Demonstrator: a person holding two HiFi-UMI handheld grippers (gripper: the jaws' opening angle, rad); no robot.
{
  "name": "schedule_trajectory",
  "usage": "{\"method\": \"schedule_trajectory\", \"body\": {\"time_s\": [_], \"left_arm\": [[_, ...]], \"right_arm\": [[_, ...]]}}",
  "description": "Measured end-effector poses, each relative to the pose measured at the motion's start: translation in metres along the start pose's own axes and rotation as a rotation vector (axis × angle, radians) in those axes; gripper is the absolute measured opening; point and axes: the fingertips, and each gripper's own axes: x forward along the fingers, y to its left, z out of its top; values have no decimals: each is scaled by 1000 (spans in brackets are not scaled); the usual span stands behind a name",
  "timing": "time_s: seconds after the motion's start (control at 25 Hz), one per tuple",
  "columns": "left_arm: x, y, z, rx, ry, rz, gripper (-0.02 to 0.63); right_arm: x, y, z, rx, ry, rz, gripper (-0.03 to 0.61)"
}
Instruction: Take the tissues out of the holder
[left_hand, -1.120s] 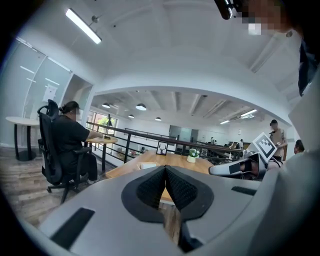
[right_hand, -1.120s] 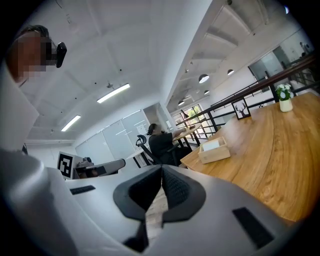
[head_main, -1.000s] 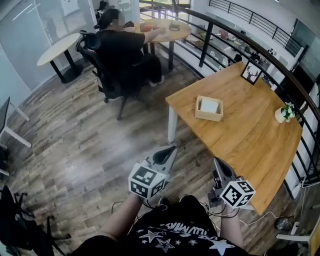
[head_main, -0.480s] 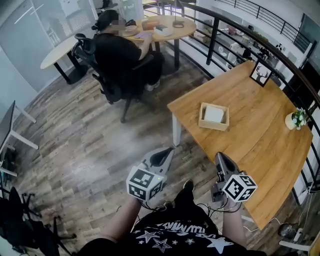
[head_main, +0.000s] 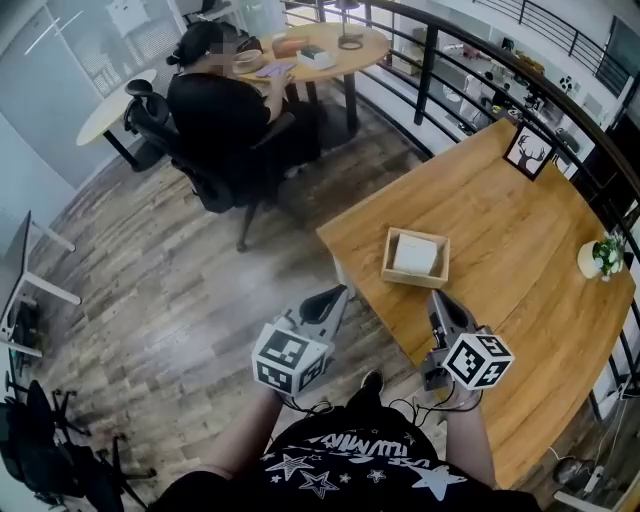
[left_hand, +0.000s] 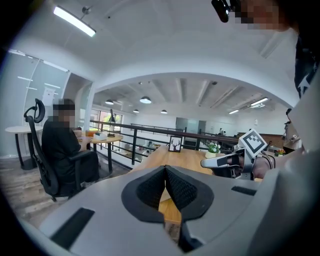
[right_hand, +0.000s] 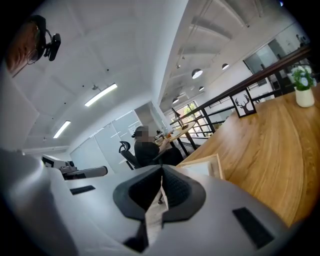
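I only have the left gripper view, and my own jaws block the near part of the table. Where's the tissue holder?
Observer: The holder sits on the table close to its near edge, just ahead of the right gripper.
Operator: Anything in it to pull?
Observer: Yes, the head view shows a white stack of tissues lying flat inside it.

Head view looks steeply down; all share table (head_main: 505, 225).
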Motion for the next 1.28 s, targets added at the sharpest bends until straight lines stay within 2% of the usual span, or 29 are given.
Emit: {"method": "schedule_trajectory", "body": {"time_s": [0.16, 0.4, 0.68, 0.96, 1.2, 1.28], "left_arm": [[24, 5, 6, 1, 13, 23, 14], [41, 20, 19, 1, 0, 69, 14], [63, 23, 27, 22, 8, 43, 14], [106, 31, 27, 54, 36, -61, 14], [147, 52, 30, 70, 69, -189, 14], [161, 64, 32, 94, 79, -219, 14]], "right_arm": [[16, -20, 14, 15, 6, 21, 15], [40, -30, 25, -13, 37, 35, 15], [41, -48, 29, 4, 31, 0, 15], [50, -64, 21, 13, 37, -79, 17], [66, -74, 11, 14, 64, -219, 18], [82, -73, 10, 16, 81, -229, 48]]}}
